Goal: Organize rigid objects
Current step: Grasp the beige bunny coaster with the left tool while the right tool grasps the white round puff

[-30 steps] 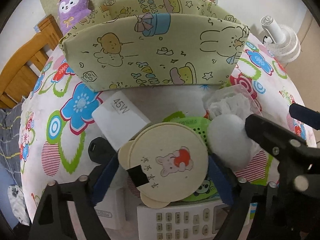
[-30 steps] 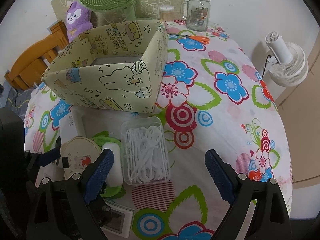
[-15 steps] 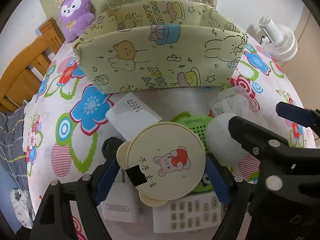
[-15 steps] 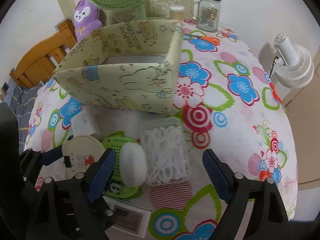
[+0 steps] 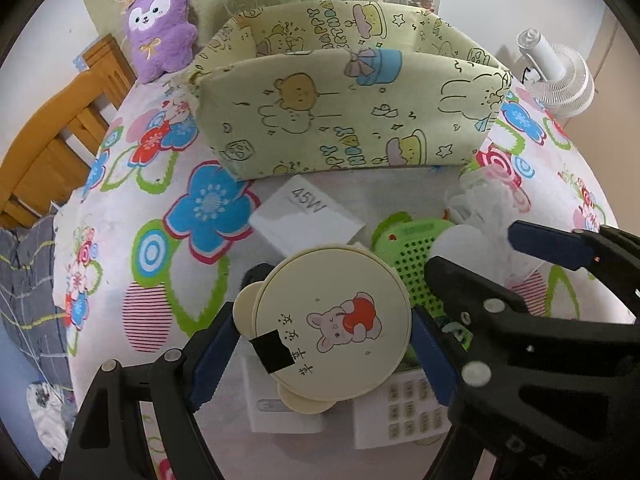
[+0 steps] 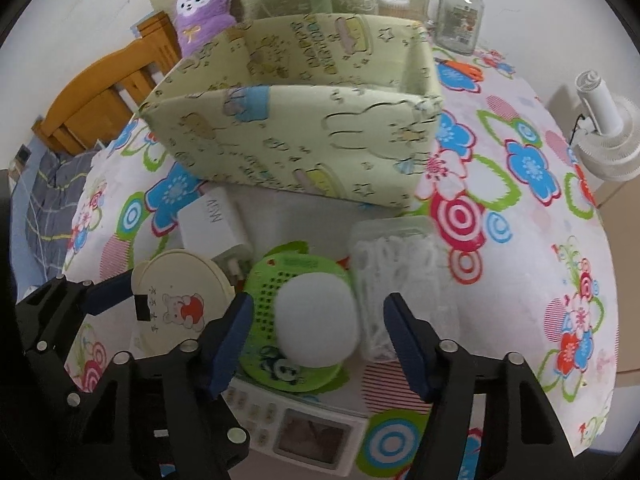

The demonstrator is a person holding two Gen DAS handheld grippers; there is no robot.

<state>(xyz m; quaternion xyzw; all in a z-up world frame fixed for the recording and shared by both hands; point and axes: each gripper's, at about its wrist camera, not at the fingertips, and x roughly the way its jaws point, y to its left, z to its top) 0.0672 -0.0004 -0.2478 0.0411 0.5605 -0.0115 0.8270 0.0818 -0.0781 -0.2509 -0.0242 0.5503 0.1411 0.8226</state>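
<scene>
My left gripper (image 5: 324,352) is shut on a round cream disc (image 5: 332,328) with small ears and a bear picture, held just above the table. My right gripper (image 6: 318,340) points down over a white egg-shaped object (image 6: 316,320) that rests on a green perforated case (image 6: 280,276). Its jaws are closing, the white object stands between the blue pads (image 6: 234,336), and a gap shows on both sides. In the left wrist view the right gripper (image 5: 492,256) comes in from the right. A fabric storage box (image 6: 304,136) with cartoon prints stands behind.
A white 45W charger (image 5: 308,216), a clear box of floss picks (image 6: 400,272), a white keypad device (image 6: 304,432) and a white adapter (image 5: 280,412) crowd the floral tablecloth. A purple plush (image 6: 204,8), glass jar (image 6: 456,12), green fan and orange scissors (image 6: 464,68) sit at the back.
My right gripper has slid left from the floss box to over the white egg-shaped object, and its jaws have narrowed. My left gripper keeps its hold on the disc and has drifted back a little.
</scene>
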